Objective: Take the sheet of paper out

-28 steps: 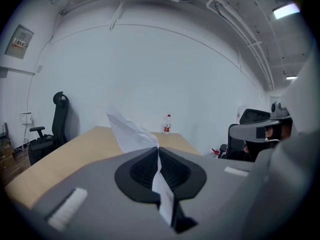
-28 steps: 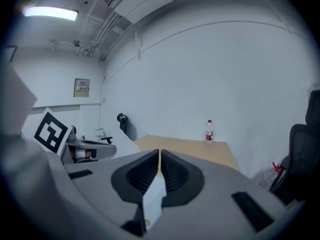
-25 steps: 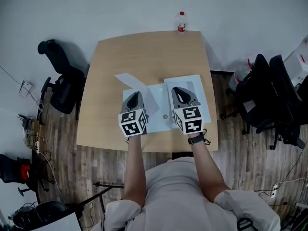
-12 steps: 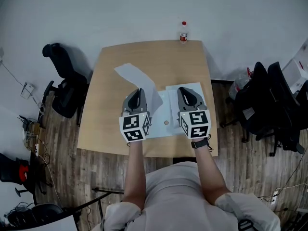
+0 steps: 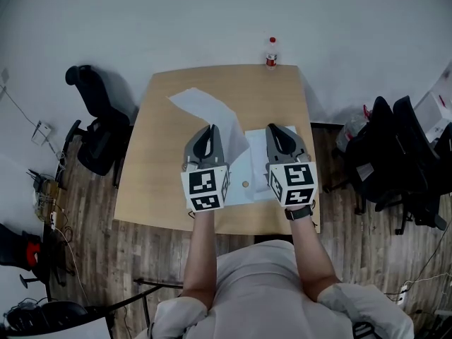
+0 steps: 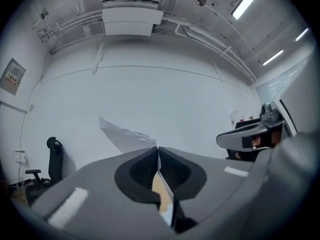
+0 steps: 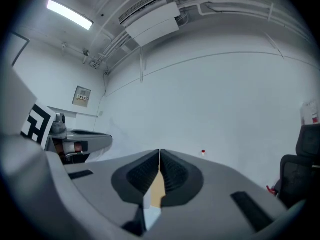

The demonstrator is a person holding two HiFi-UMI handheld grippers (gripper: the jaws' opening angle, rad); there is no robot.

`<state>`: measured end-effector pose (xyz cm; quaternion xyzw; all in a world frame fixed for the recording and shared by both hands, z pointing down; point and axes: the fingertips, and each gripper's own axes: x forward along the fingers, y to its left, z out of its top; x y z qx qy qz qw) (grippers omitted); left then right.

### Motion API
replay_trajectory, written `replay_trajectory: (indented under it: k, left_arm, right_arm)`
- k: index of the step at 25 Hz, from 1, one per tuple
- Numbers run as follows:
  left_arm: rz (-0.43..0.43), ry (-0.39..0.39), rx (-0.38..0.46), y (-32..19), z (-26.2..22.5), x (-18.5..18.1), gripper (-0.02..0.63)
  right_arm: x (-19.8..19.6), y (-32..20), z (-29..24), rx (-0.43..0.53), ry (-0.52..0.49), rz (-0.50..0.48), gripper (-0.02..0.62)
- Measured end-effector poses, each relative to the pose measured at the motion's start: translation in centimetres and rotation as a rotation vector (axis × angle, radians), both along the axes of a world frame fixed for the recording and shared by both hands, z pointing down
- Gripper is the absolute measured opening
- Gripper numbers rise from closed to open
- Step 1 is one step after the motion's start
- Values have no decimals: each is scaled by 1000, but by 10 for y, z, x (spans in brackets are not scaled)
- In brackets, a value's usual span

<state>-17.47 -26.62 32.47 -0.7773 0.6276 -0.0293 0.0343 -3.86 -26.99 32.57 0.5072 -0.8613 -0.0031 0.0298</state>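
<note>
My left gripper (image 5: 210, 127) (image 6: 158, 149) is shut on a white sheet of paper (image 5: 205, 108) (image 6: 125, 134). The sheet hangs in the air and fans out to the far left above the wooden table (image 5: 162, 161). A white envelope (image 5: 247, 168) with a round button clasp lies under both grippers. My right gripper (image 5: 272, 126) (image 7: 160, 151) has its jaws closed, and a thin white edge of the envelope shows between them. Both grippers point level, side by side. Each gripper shows at the edge of the other's view.
A small bottle with a red cap (image 5: 271, 51) (image 7: 203, 153) stands at the table's far edge. A black office chair (image 5: 95, 129) (image 6: 52, 159) sits left of the table. More dark chairs (image 5: 395, 154) stand on the right. The person stands at the near edge.
Both grippers have risen. The sheet has come up with the left gripper, and more of it shows outside the envelope, spread toward the far left.
</note>
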Motion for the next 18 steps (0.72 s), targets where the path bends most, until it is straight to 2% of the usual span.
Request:
replay_trajectory:
  k: [18]
  left_arm:
    - [-7, 39, -63, -9, 20, -2, 9]
  right_arm:
    - [4, -7, 6, -2, 27, -7, 14]
